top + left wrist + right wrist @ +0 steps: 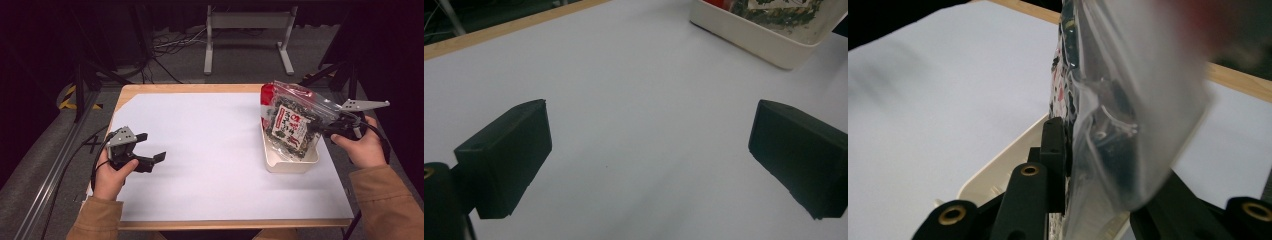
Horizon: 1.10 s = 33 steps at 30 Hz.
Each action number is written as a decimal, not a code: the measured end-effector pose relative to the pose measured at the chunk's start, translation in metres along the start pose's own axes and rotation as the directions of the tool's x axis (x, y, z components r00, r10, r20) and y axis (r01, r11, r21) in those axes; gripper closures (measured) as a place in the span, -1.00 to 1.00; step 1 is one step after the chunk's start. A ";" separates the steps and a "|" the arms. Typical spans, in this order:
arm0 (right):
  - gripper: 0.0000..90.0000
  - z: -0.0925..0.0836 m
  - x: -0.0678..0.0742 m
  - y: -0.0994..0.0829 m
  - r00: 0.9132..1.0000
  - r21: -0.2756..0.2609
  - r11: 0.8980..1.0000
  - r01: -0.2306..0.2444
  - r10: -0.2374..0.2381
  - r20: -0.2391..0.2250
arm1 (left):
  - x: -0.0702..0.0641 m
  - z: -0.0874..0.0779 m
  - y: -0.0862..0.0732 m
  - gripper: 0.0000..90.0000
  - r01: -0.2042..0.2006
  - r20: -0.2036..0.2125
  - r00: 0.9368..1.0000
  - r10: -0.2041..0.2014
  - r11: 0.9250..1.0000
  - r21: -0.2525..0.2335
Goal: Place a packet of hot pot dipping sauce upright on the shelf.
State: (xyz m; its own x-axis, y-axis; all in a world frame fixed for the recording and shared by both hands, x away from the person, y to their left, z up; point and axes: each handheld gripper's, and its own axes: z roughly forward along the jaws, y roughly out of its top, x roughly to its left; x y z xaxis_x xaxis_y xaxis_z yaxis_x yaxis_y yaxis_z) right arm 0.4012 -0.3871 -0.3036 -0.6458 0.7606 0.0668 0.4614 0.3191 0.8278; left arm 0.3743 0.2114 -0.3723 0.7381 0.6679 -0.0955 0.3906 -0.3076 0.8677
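A clear plastic snack bag (pixel 292 120) with dark contents and a red-and-white label stands tilted in a cream tray (pixel 290 164) at the table's right. My right gripper (pixel 330 127) is shut on the bag's right edge. In the right gripper view one black jaw presses the bag (pixel 1128 100) from the left, the other is blurred behind the plastic, and the tray (pixel 998 170) lies just below my right gripper (pixel 1083 150). My left gripper (pixel 150 147) rests low at the table's left, open with nothing between its fingers. Its own view has my left gripper (pixel 649 160) over bare white surface, with the tray (pixel 764 42) far off.
A white sheet (pixel 210 150) covers most of the wooden table (pixel 190 88). A grey metal stand (pixel 247 20) and loose cables (pixel 170 45) sit on the floor beyond the far edge. A rail (pixel 55 170) runs along the left side.
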 end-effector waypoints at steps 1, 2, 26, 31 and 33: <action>0.67 0.000 -0.002 -0.002 1.000 -0.007 1.000 -0.008 0.008 -0.006 | 0.001 0.000 0.000 -0.91 -0.011 -0.003 1.000 0.011 1.000 0.000; 0.67 0.000 -0.003 -0.006 1.000 -0.019 1.000 -0.012 0.012 -0.009 | 0.000 0.000 -0.002 -0.91 0.002 -0.005 1.000 -0.002 1.000 -0.004; -0.24 -0.022 0.013 -0.016 0.994 -0.191 0.982 0.009 0.012 0.110 | -0.014 -0.006 -0.026 -0.92 -0.024 0.011 1.000 0.024 1.000 -0.016; -0.25 -0.035 0.029 -0.023 0.993 -0.210 0.977 0.044 -0.020 0.115 | -0.019 -0.010 -0.028 -0.92 -0.042 0.028 0.999 0.042 0.999 -0.025; -0.26 -0.038 0.035 -0.024 0.993 -0.215 0.975 0.059 -0.035 0.114 | -0.020 -0.012 -0.029 -0.91 -0.037 0.031 0.999 0.038 0.999 -0.026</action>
State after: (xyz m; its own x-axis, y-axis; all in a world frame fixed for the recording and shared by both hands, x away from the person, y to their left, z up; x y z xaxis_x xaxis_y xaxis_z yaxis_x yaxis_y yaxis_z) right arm 0.3442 -0.3897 -0.2999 -0.5882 0.8083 -0.0256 0.2809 0.2339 0.9308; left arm 0.3415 0.2146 -0.3898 0.7692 0.6342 -0.0778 0.3486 -0.3144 0.8830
